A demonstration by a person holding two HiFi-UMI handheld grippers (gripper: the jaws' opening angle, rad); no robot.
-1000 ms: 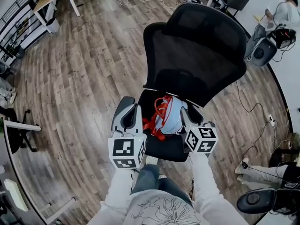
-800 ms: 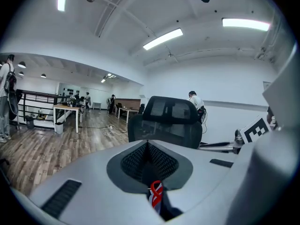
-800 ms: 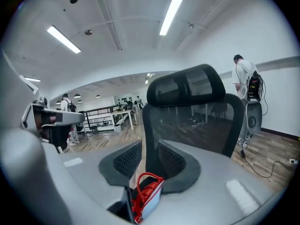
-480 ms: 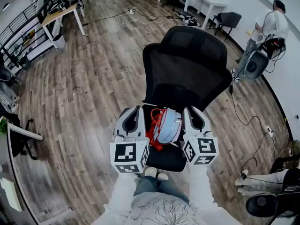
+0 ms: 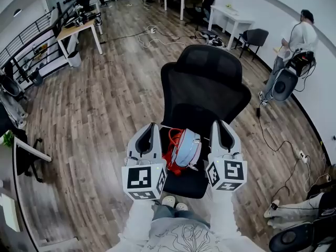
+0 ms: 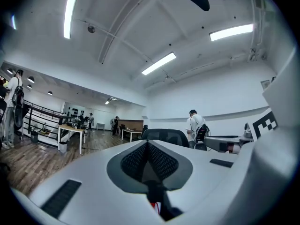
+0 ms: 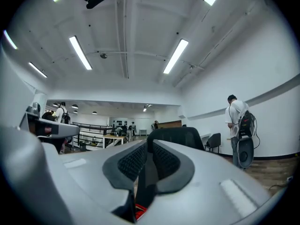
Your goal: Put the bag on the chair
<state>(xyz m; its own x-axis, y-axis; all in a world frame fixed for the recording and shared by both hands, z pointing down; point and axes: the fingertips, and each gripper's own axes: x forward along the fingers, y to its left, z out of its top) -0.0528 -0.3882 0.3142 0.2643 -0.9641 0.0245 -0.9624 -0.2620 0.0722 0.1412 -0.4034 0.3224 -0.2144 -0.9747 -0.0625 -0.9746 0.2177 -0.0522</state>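
Note:
A light blue bag with red straps lies on the seat of a black mesh office chair. My left gripper hovers at the bag's left side and my right gripper at its right, both above the seat and holding nothing. In the left gripper view the left gripper has its jaws together. The right gripper is closing, its jaws nearly met with nothing between them. A scrap of red strap shows below them.
A person stands at the far right beside a round grey device. Cables trail over the wood floor to the chair's right. A desk, a white table and a second black chair stand further back.
Both grippers have risen from beside the bag and now point forward over the seat. The bag stays on the chair. More of the room shows in the head view.

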